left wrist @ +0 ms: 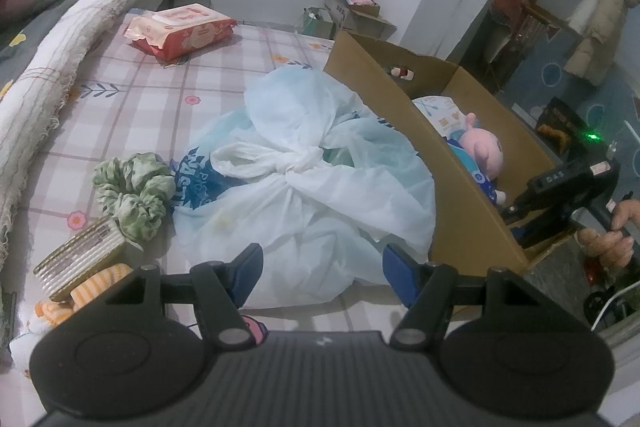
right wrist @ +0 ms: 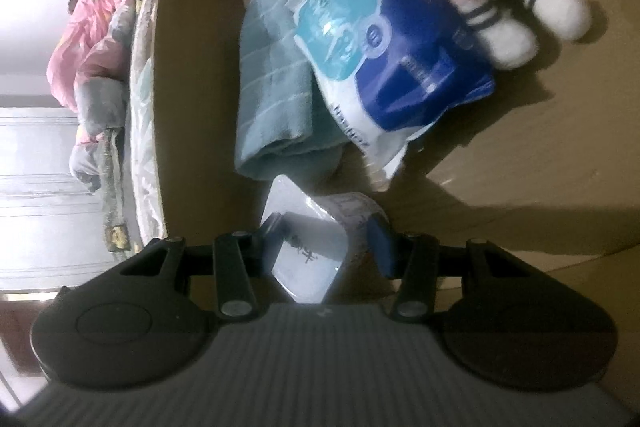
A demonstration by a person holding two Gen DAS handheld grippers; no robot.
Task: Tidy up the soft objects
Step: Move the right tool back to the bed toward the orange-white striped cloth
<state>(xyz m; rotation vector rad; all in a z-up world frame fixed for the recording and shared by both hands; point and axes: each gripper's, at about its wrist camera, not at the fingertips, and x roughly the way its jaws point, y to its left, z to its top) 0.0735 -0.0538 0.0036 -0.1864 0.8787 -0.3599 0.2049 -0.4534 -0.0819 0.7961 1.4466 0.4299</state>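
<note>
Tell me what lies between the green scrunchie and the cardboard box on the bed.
In the left wrist view, a knotted white and blue plastic bag fills the stretch between the green scrunchie and the cardboard box, lying against the box's near wall.

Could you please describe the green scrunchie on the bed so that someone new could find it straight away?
Start at the knotted pale blue plastic bag lying on the checked pink bedsheet beside the brown cardboard box. At the bag's left edge lies the ruffled green-and-white fabric scrunchie. It is the only green, ring-shaped item there; the neighbouring ridged packet is flat and gold-edged.
</note>
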